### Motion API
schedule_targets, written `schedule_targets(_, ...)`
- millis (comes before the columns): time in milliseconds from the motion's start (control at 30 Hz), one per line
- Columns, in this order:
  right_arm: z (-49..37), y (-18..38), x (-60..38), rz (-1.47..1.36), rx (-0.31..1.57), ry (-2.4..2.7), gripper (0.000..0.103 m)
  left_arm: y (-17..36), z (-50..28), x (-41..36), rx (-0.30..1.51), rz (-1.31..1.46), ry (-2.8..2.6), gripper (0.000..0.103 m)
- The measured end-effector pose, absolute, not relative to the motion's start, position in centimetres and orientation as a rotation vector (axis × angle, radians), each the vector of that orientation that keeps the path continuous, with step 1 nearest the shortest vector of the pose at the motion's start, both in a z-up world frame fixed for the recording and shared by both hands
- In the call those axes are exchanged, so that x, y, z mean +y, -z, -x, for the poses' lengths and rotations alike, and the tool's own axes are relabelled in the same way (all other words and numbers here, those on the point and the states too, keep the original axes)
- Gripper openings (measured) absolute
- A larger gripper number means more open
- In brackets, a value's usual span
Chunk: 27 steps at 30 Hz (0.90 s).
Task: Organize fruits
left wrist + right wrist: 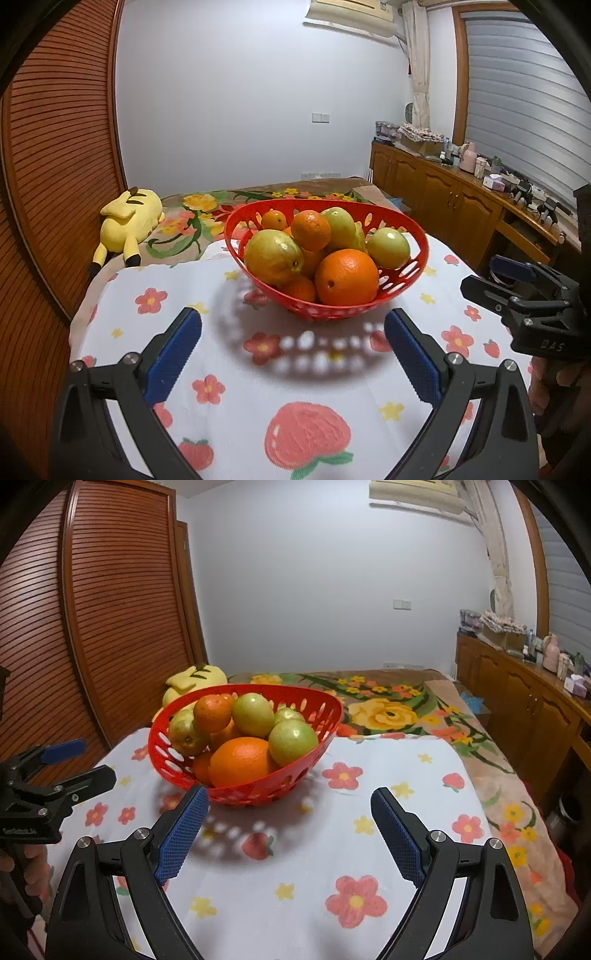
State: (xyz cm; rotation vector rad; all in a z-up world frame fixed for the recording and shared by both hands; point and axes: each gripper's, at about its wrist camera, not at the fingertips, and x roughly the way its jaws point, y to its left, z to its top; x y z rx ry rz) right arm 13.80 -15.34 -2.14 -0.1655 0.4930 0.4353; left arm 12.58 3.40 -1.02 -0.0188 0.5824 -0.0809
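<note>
- Fruits point(325, 251) fill a red perforated basket point(413, 267), which stands on the desk point(229, 295) toward its far edge, about midway between the left and right edges.
- Behind the desk's far edge lies a bed point(388, 701) with a brown flowered blanket; a yellow plush toy point(125, 221) rests on it beyond the far left corner.
- Slatted wooden doors point(122, 609) close off the left side of the room, and a wooden cabinet point(443, 192) crowded with small items runs along the right.
- A white cloth printed with flowers and strawberries covers the desk; the stretch between the basket and the near edge carries nothing but the basket's shadow.
- Left gripper point(293, 328) points slightly downward at the basket from the near side, jaws spread wide with nothing between the blue pads, which stand short of the basket.
- Right gripper point(290, 806) hovers just right of it, likewise tilted down, jaws apart and empty; its left pad overlaps the basket's near rim in the right wrist view, and contact cannot be judged.
- Largest fruit is an orange point(347, 277) at the basket's near side, with a green fruit point(388, 247) to its right and a yellow-green one point(273, 254) to its left; smaller oranges sit behind.
</note>
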Motion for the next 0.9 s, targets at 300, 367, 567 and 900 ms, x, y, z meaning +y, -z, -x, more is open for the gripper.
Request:
schedule_targets(300,-11.5,1.4,-15.5,0.162,0.463,-0.427,0.091,-1.0,-9.2,3.8,0.529,0.038,0.085,0.1)
schedule_targets(367,-10.8,1.0,-15.5,0.162,0.451,-0.43,0.091,-1.6,-8.5,3.9,0.513,0.043,0.088,0.1)
schedule_targets(567,-8.7,-0.3,-15.9,0.145,0.4,-0.434,0.091,-2.8,-6.3,3.8,0.469,0.022,0.067,0.1)
schedule_targets(900,-5.4,-1.7,-16.6,0.139,0.33,-0.43,0.091,-3.3,-3.5,3.4,0.432,0.016,0.058,0.1)
